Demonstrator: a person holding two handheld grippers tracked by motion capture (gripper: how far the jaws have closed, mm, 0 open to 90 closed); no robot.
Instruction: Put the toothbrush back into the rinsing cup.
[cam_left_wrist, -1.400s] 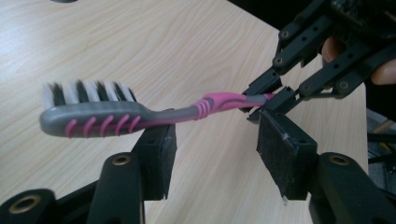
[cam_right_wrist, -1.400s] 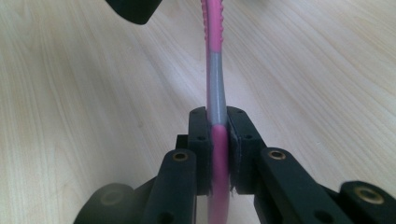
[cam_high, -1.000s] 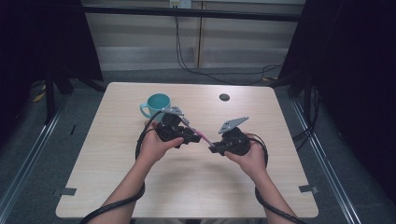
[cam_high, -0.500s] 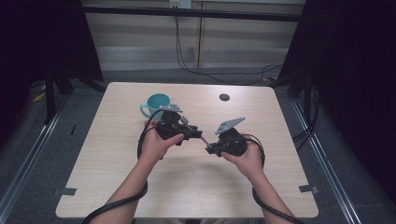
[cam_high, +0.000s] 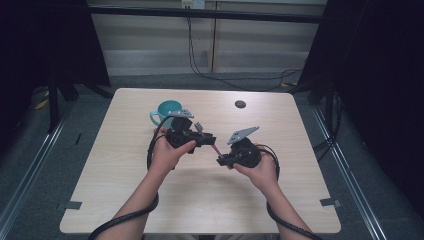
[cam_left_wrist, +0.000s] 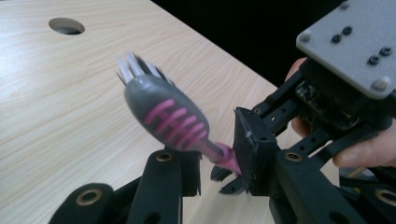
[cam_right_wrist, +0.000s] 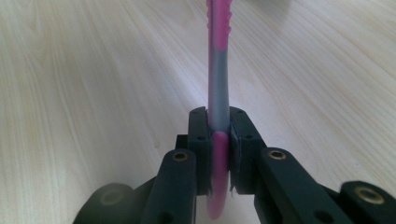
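Now R claw clamps toothbrush, L closing

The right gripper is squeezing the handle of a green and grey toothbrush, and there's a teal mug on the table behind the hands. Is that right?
Almost. The toothbrush is pink and grey, not green and grey; the right gripper view shows its handle clamped between the pads of the right gripper, and the left gripper view shows pink stripes on the head. The teal mug does stand on the table behind the hands.

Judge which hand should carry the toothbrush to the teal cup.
Probably left. The left gripper is nearer the teal cup, and its jaws have just been closing around the toothbrush neck. The right gripper, shut on the handle, sits farther off.
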